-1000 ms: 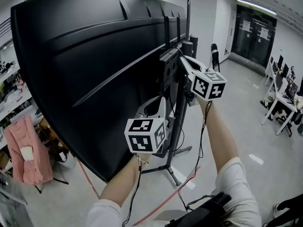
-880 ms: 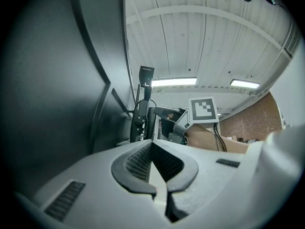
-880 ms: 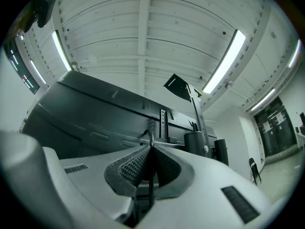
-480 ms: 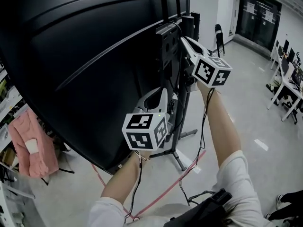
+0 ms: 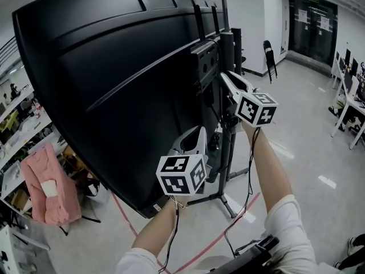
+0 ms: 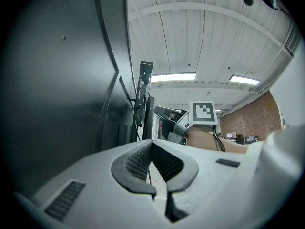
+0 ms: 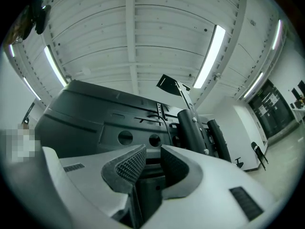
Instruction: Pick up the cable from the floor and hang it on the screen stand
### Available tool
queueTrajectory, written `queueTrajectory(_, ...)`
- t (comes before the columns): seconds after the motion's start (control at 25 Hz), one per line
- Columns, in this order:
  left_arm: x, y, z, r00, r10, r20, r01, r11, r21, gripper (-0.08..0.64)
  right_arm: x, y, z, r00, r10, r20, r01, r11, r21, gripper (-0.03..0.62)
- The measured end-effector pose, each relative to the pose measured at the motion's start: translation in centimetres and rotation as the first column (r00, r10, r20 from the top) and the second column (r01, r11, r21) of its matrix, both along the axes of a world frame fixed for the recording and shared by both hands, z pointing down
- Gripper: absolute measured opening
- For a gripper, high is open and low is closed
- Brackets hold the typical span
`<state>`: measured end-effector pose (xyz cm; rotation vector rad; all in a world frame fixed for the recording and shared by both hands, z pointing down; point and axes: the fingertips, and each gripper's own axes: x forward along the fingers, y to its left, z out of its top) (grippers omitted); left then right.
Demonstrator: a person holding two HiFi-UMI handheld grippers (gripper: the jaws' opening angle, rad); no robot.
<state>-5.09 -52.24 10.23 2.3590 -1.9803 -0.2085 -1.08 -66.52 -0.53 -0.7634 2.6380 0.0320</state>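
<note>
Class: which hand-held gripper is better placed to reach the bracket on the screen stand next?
Probably the right hand-held gripper: it sits raised beside the bracket, jaws apart. The left hand-held gripper hangs lower, jaws together.

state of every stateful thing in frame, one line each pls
left gripper: jaws shut tip to tip; cannot tell whether they pinch anything thin
right gripper: jaws open, aimed at the stand
screen: mounted on the stand, back toward the head camera
ceiling lights: on
</note>
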Motion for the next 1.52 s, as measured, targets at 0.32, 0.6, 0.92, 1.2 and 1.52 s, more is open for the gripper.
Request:
queueTrajectory(0.32,1.5,2.3,2.6,0.999,0.036,-0.016,-0.036,0.999,-0.007,0.002,2.0,2.6,5.9,0.997,0.079,0.008,-0.078,0.992,-0.097,0.084)
queueTrajectory(0.6,2.4,5.3,6.3,0.998,0.064,-0.009,-0.064,0.997,-0.047,0.002,2.8,7.7,12.4,0.988,0.131,-0.078,-0.144,0.97,-0.197,0.055)
queueTrajectory(0.92,2.2,9.8,10.0,0.995,0.093,-0.032,-0.096,0.992,-0.085,0.002,4.2,15.8,17.5,0.97,0.176,-0.168,-0.216,0.941,-0.259,0.021)
queueTrajectory(1.2,2.6,14.2,11.9,0.984,0.157,-0.081,-0.164,0.982,-0.094,0.002,5.6,22.2,20.7,0.915,0.299,-0.27,-0.36,0.908,-0.215,0.018)
queueTrajectory(1.52,2.0,19.2,14.4,0.973,0.215,-0.09,-0.225,0.967,-0.121,0.002,5.1,28.5,24.9,0.88,0.342,-0.331,-0.433,0.864,-0.258,0.018)
